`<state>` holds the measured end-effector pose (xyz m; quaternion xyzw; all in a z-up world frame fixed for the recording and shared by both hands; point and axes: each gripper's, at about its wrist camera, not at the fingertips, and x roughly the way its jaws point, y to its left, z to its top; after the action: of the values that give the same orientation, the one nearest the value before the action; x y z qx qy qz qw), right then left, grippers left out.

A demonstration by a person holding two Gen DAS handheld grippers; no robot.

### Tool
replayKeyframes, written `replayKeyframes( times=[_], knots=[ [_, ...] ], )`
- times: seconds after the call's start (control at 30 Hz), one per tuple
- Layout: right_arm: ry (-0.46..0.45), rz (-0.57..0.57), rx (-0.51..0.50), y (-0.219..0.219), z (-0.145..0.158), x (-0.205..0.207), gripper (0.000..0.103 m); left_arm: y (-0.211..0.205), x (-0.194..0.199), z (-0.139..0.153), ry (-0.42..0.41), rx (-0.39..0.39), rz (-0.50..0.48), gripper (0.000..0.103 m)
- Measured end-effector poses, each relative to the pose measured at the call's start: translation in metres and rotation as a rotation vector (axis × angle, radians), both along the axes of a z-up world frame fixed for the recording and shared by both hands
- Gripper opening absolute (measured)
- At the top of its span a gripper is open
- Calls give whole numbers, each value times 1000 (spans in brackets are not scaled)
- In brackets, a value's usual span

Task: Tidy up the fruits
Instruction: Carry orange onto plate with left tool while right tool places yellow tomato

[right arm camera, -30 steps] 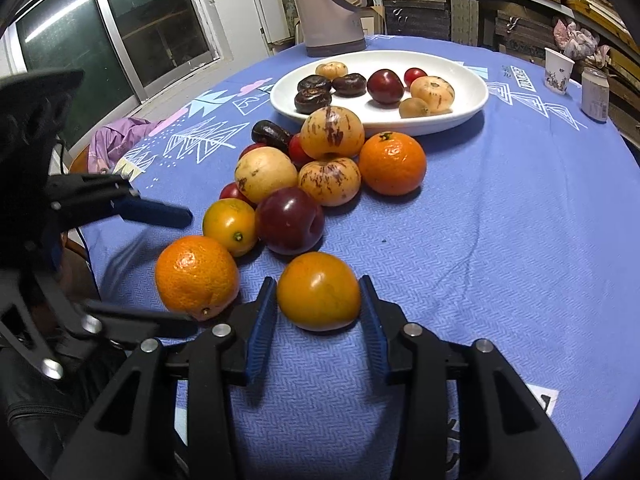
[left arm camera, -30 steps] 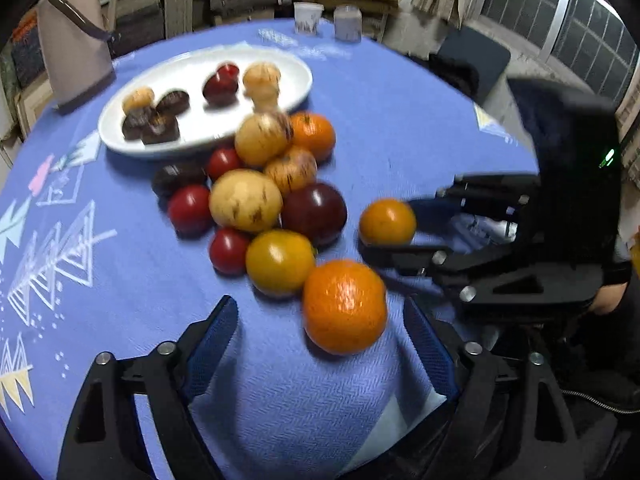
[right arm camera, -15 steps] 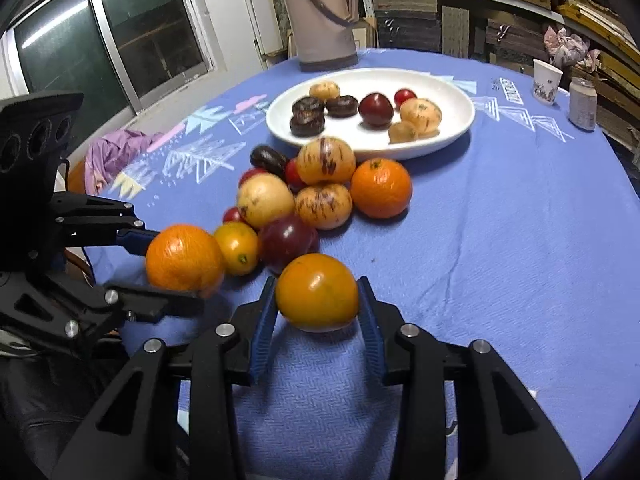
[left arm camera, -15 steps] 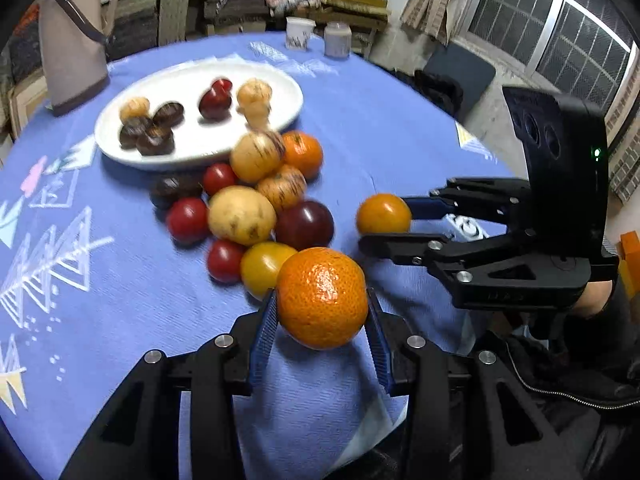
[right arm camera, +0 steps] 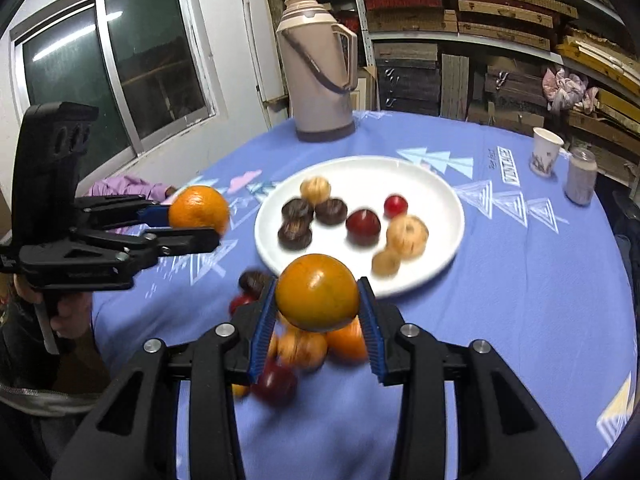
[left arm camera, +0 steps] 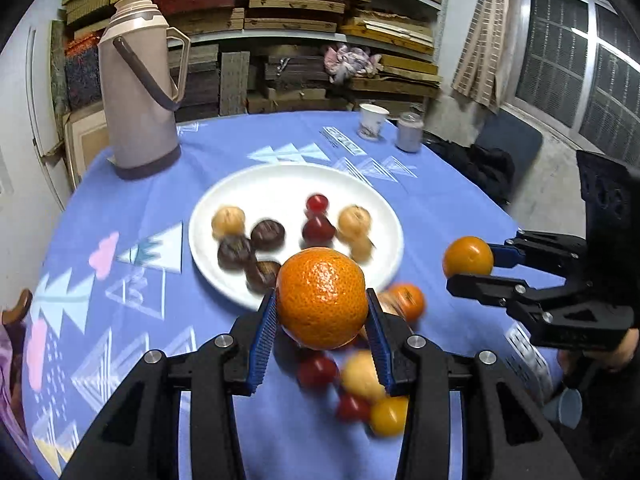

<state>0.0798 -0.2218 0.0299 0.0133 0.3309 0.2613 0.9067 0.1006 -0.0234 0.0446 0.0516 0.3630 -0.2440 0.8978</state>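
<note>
While both tongs are lifted above the blue-clothed worktop (left arm camera: 440, 208), each pinches a fruit between its blue pads. The left tongs (left arm camera: 322, 320) are pressed onto a large pebbly orange (left arm camera: 322, 298) at lower centre of the left wrist view; the same orange shows at centre left of the right wrist view (right arm camera: 199, 210), held clear of the cloth. The right tongs (right arm camera: 318, 314) clamp a smoother orange-yellow fruit (right arm camera: 317, 292) at lower centre of their own view, and it appears again at the right edge of the left wrist view (left arm camera: 468, 257).

Beyond both held fruits lies a white plate (left arm camera: 280, 184) in mid-frame, carrying several small fruits: three dark brown ones (right arm camera: 296, 232) towards its left, a pale tan one (right arm camera: 315, 189) near its far rim, two dark red ones (right arm camera: 363, 222) in the middle, and two more tan ones (right arm camera: 407, 236) to the right. Below the tongs, towards the bottom of each frame, a blurred pile of loose fruit (left arm camera: 360, 384) sits on the cloth just in front of the plate; red, yellow and orange pieces can be made out, but not their exact count.

At upper left of the left wrist view stands a beige thermos (left arm camera: 138, 92). A paper cup (left arm camera: 372, 122) and a small jar (left arm camera: 409, 132) stand side by side at the far right edge of the worktop.
</note>
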Motion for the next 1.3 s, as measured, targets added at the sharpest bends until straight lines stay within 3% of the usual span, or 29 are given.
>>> replayKeyframes(
  times=[0.33, 0.7, 0.77, 0.83, 0.97, 1.13, 1.3],
  knots=[
    [77, 8, -17, 18, -21, 79, 39, -7, 64, -23, 85, 6, 35, 43],
    [140, -2, -18, 26, -49, 109, 40, -5, 93, -42, 131, 20, 67, 44],
    [139, -12, -18, 27, -50, 111, 48, -5, 99, -43, 123, 21, 95, 45],
    [122, -19, 1, 25, -48, 107, 55, -2, 98, -39, 103, 20, 122, 56],
    [110, -26, 22, 18, -43, 93, 63, 1, 84, -26, 53, 22, 96, 60],
    [95, -73, 33, 2, -36, 69, 92, 6, 65, -22, 47, 22, 93, 66],
    [88, -97, 4, -7, -32, 43, 94, 10, 46, -24, 53, 25, 95, 67]
  ],
)
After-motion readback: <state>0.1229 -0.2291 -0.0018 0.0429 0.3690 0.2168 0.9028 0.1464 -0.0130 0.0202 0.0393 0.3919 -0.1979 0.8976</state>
